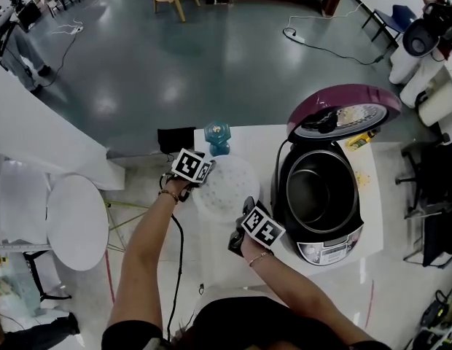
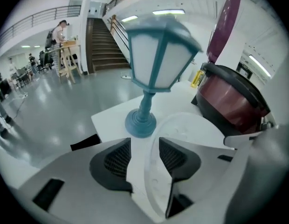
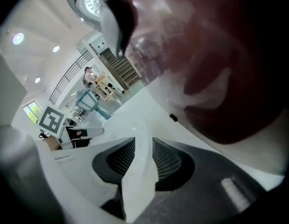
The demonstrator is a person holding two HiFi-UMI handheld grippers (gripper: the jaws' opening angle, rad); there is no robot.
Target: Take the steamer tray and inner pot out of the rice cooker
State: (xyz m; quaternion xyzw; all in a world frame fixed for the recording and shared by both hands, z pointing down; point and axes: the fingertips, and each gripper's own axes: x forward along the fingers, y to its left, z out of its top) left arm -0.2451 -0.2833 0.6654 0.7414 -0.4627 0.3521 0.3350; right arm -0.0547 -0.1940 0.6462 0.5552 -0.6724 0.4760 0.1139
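large lab hall, polished floor (image 1: 211, 57), staircase (image 2: 105, 55), mezzanine railing (image 2: 38, 19)

Brightly lit from ceiling lamps (image 2: 168, 12); pale glare on floor (image 1: 168, 71). Fisheye bending, black corners in gripper views, close foreground blurred.

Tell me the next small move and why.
Probably back both grippers off the steamer tray: it rests on the table, its rim loose in the parted jaws of the left gripper and right gripper, while the inner pot still sits in the rice cooker.
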